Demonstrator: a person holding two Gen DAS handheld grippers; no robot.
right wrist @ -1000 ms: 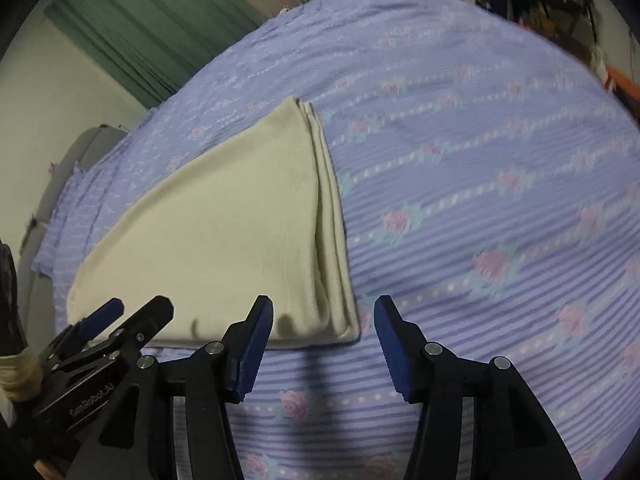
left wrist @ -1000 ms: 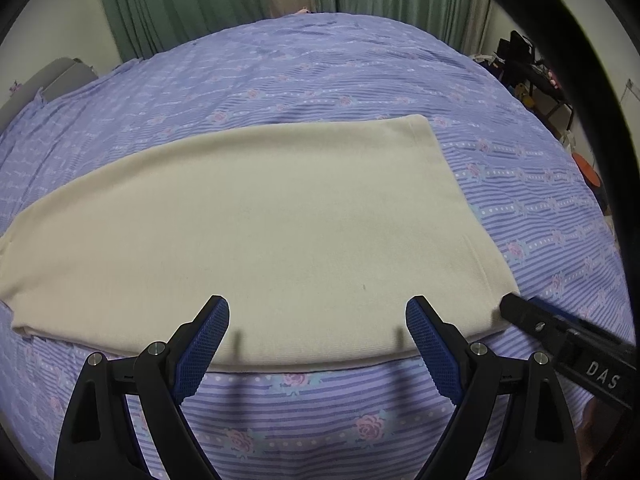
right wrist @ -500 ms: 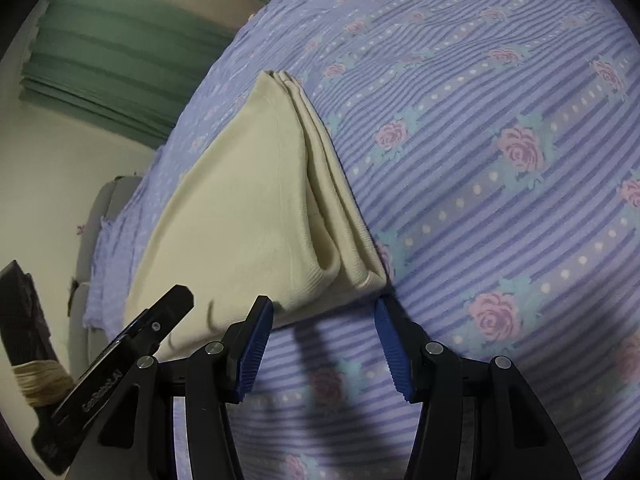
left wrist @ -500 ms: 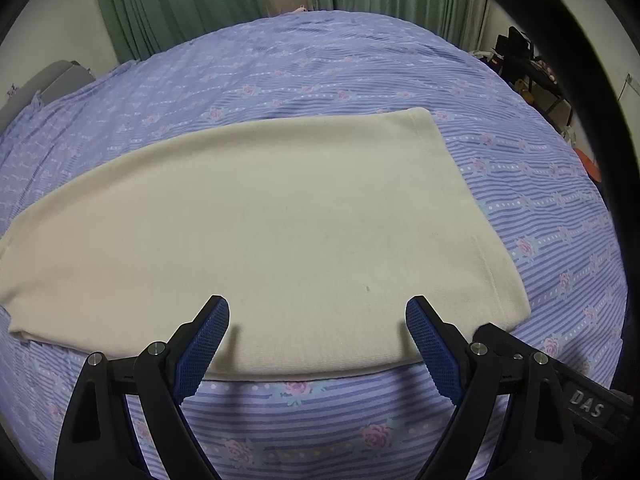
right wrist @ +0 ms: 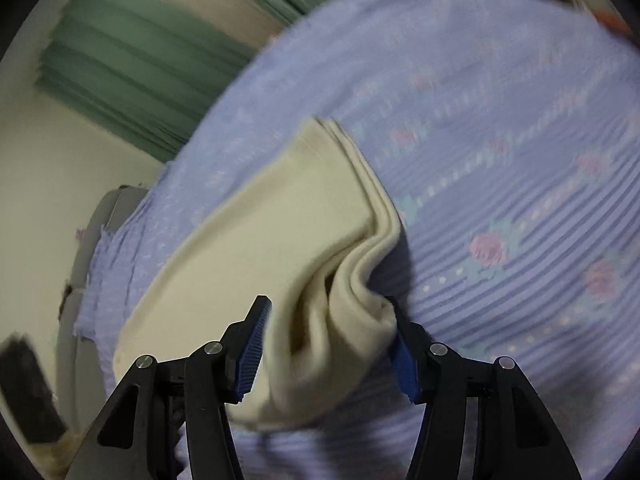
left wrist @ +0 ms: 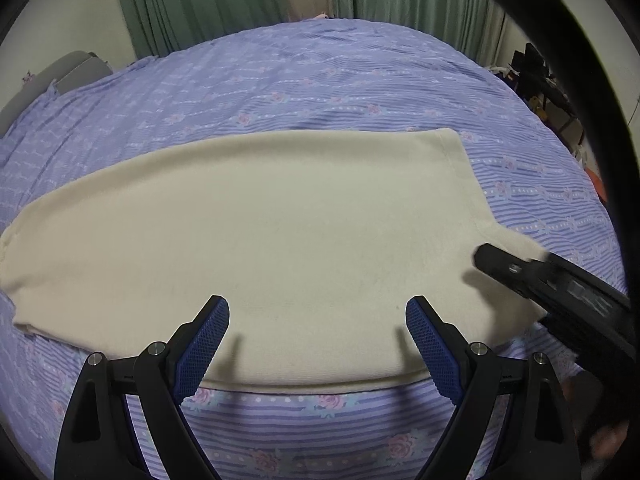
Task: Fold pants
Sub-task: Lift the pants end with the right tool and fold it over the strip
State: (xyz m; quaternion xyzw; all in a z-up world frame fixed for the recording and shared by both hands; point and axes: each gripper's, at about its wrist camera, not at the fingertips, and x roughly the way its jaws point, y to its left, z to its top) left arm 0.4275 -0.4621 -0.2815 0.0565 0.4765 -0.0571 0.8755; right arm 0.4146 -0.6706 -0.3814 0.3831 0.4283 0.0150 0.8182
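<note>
Garment: cream pants (left wrist: 288, 240), already folded lengthwise into a long flat band, lying across the bed (left wrist: 320, 80) on a lilac rose-striped cover, near edge close to both tools
Stacked end: right wrist view shows several layers (right wrist: 372, 208) at the right end, bunched and lifted off the cover at the corner
Right gripper (right wrist: 328, 344): fingers straddle that bunched corner, cloth filling the gap; far finger touches the fabric, near finger shows a sliver of space; picture is blurred, so a firm clamp cannot be confirmed
Left gripper (left wrist: 318, 344): fingers spread wide and released, poised over the near long edge of the pants, nothing between them
Step in hand (judged): securing the right end to carry it over toward the left end for the crosswise fold
Advice, grip: take all layers together; a pinch on the top layer alone would peel the stack apart
Advice, left side: pin or pinch the near edge so the band does not drag on the cover
Advice, carry: lift low and level, keep hems aligned, lay the end square on the opposite end
Risk: soft knit may slip or skew; the loose cover may wrinkle beneath
</note>
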